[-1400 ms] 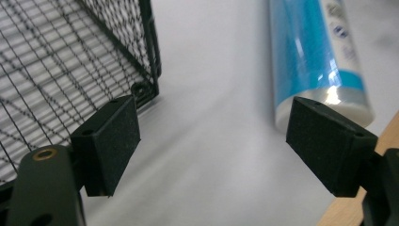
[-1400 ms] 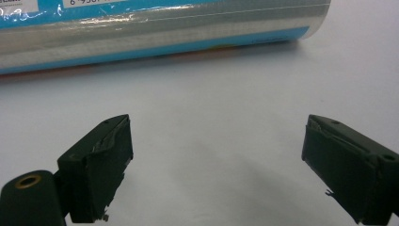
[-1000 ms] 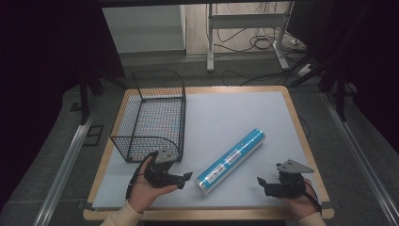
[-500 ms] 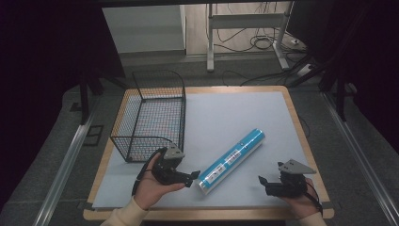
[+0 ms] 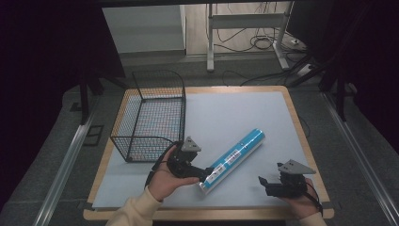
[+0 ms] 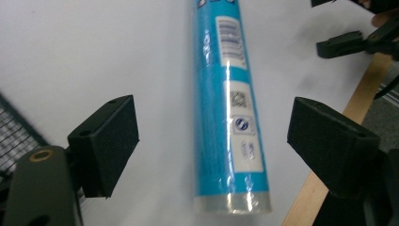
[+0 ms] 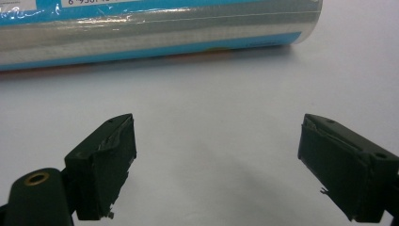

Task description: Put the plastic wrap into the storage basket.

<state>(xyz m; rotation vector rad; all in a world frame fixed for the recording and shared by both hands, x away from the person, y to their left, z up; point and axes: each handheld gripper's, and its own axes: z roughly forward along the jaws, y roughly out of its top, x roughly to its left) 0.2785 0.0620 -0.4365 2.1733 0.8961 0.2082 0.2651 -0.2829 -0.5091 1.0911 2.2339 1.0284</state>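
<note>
Between the left tool's wide jaws, blue tube (far end cropped)

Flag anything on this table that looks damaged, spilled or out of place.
Nothing spilled or broken. The blue tube lies on its side, slanted across the mat, outside the wire basket. On the right gripper, one pad's covering looks frayed and peeling.

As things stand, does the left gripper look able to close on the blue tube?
Probably yes. The left gripper has its jaws wide open on either side of the blue tube's near end, pads clear of it, with nothing between them but the white mat.
</note>
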